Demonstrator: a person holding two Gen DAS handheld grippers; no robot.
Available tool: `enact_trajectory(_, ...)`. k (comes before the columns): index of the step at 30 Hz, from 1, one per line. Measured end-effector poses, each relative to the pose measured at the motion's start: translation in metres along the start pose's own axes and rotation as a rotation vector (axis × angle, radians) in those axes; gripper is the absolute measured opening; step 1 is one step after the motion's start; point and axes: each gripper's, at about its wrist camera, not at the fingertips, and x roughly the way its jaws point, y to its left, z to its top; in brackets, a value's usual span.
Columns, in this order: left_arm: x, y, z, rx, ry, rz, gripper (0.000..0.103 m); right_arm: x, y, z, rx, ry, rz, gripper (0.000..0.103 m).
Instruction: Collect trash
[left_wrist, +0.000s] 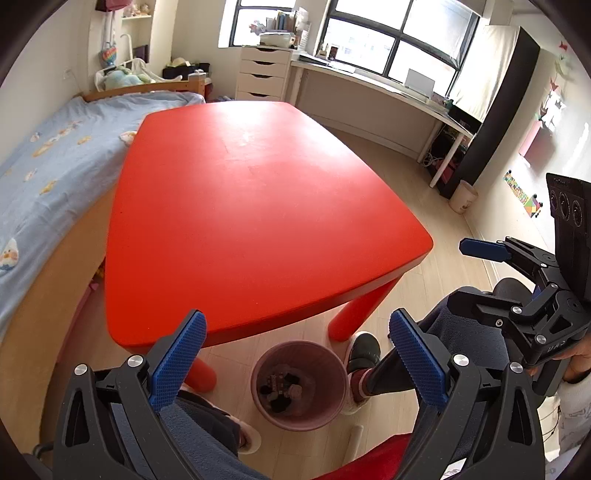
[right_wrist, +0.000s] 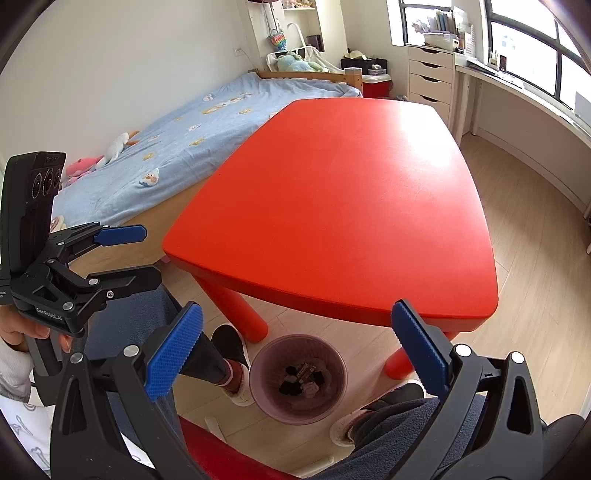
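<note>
A pink trash bin (left_wrist: 300, 386) stands on the floor under the near edge of the red table (left_wrist: 258, 206), between the person's feet. Dark scraps of trash (left_wrist: 282, 391) lie at its bottom. It also shows in the right wrist view (right_wrist: 297, 378), with the trash (right_wrist: 301, 378) inside. My left gripper (left_wrist: 297, 349) is open and empty, held above the bin. My right gripper (right_wrist: 295, 343) is open and empty, also above the bin. The right gripper shows at the right of the left wrist view (left_wrist: 491, 273); the left gripper shows at the left of the right wrist view (right_wrist: 136, 254).
The red tabletop (right_wrist: 343, 206) is bare. A bed with a blue sheet (left_wrist: 40, 184) runs along the left. A white drawer unit (left_wrist: 263, 74) and a desk (left_wrist: 388, 88) stand by the window. A small white bin (left_wrist: 463, 196) is on the floor at the right.
</note>
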Motion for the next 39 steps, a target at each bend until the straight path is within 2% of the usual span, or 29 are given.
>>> enact_trajectory(10, -0.003, 0.014, 0.038, 0.002, -0.076, 0.061, 0.095, 0.004, -0.011, 0.049, 0.001, -0.08, -0.046, 0.1)
enact_trajectory(16, 0.002, 0.022, 0.056, 0.005, -0.103, 0.033, 0.097, 0.011, -0.017, 0.073, 0.0, -0.097, -0.047, 0.1)
enact_trajectory(19, 0.008, 0.027, 0.062, -0.012, -0.088, 0.007, 0.097, 0.017, -0.018, 0.081, -0.006, -0.092, -0.045, 0.1)
enact_trajectory(27, 0.021, 0.029, 0.066, -0.031, -0.049, 0.013, 0.097, 0.027, -0.019, 0.088, -0.013, -0.079, -0.041, 0.1)
enact_trajectory(32, 0.019, 0.029, 0.067, -0.035, -0.073, 0.055, 0.097, 0.027, -0.019, 0.088, -0.013, -0.078, -0.041, 0.1)
enact_trajectory(39, 0.017, 0.03, 0.068, -0.045, -0.077, 0.036, 0.097, 0.029, -0.019, 0.088, -0.009, -0.076, -0.041, 0.1)
